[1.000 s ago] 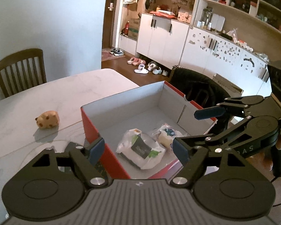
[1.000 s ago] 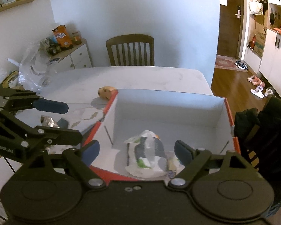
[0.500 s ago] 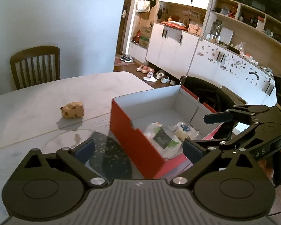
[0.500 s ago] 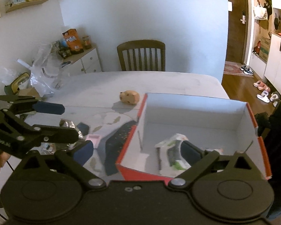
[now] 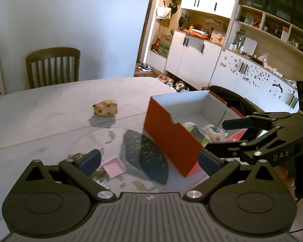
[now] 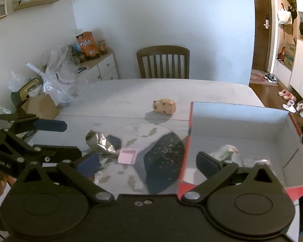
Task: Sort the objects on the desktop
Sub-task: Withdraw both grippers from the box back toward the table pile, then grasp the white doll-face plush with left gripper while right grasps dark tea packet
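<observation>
A red box [image 5: 167, 139] with a grey inside [image 6: 238, 119] stands on the table's right part and holds wrapped packets [image 5: 212, 131]. Left of it lie a dark speckled patch [image 6: 163, 155], a small pink tray [image 5: 114, 167], crumpled foil [image 6: 99, 141] and, farther back, a spotted tan toy animal [image 5: 105, 109]. My left gripper [image 5: 149, 161] hovers over the pink tray and the patch, its jaws opening with nothing between them. My right gripper [image 6: 147, 163] hangs over the box's left wall, its jaws also opening with nothing in them.
A wooden chair [image 6: 162, 62] stands at the table's far side. A white sideboard [image 6: 103, 68] with bags and snack packs is at the back left, with a cardboard piece [image 6: 40, 105] near it. A black garment [image 5: 232, 98] drapes behind the box.
Both grippers have swung left, away from above the box's inside towards the loose items on the table. Both pairs of jaws have spread wider. The packets stay in the box.
</observation>
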### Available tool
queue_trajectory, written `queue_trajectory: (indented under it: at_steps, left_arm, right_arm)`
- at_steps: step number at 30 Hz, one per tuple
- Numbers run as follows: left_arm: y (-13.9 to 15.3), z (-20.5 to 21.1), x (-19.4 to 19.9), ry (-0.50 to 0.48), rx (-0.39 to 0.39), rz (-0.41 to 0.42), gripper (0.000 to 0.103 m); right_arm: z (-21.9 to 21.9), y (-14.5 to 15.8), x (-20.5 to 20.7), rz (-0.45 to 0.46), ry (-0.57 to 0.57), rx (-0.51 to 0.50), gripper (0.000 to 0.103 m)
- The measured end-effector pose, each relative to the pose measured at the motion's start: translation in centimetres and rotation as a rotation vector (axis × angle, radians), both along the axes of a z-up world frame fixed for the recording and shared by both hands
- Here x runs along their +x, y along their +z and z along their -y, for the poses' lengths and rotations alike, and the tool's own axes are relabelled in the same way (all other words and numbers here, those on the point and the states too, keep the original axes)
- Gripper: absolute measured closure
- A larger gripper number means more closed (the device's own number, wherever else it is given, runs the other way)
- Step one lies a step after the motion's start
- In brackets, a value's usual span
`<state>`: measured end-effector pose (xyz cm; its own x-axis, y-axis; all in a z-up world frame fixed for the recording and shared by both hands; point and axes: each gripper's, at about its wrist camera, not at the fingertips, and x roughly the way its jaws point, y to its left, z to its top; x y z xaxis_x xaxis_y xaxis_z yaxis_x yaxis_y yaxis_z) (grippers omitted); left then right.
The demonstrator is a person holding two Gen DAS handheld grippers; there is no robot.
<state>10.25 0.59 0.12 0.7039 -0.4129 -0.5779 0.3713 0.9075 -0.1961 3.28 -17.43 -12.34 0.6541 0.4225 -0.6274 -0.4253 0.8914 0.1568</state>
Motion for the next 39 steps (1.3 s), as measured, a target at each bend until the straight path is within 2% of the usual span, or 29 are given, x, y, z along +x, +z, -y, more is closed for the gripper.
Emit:
queue_trajectory:
  at_steps: [4,12,16,20,27,33,39]
  left_arm:
    - [-0.6,-2.2,-1.3,0.045,0.025,0.021,0.000]
    - [-2.8,-6.2,-3.2,0.076,0.033,-0.009,0.000]
    - [-3.7,-7.3,-3.6,0.083,0.072,-0.010,0.000]
    - [-4.8,-8.0,-4.0,0.059,0.074,-0.032,0.000]
    - [-6.8,-7.5,-4.4,0.010,0.116,-0.032,0.000]
    - [-8.8,-6.2,-4.3,-0.046,0.137,-0.076,0.000]
    - [-10.7,-5.4,-4.5,-0.057,0.145,-0.099,0.000]
  right_arm:
    - [-1.6,-0.3,-0.4,0.007,-0.006,-0.008,0.001]
    - [-4.9,-1.6,-1.1,0.003,-0.011,-0.048,0.001]
    - [-6.4,-2.4,-1.0,-0.002,-0.015,-0.063,0.001]
    - [-7.7,-2.8,-0.9,-0.004,-0.010,-0.067,0.001]
    - [-9.9,-3.9,-0.5,-0.018,-0.001,-0.088,0.001]
    - [-11.3,-5.2,-0.1,-0.039,0.008,-0.095,0.003]
    - [-12.9,-6.7,0.5,-0.052,0.023,-0.113,0.004]
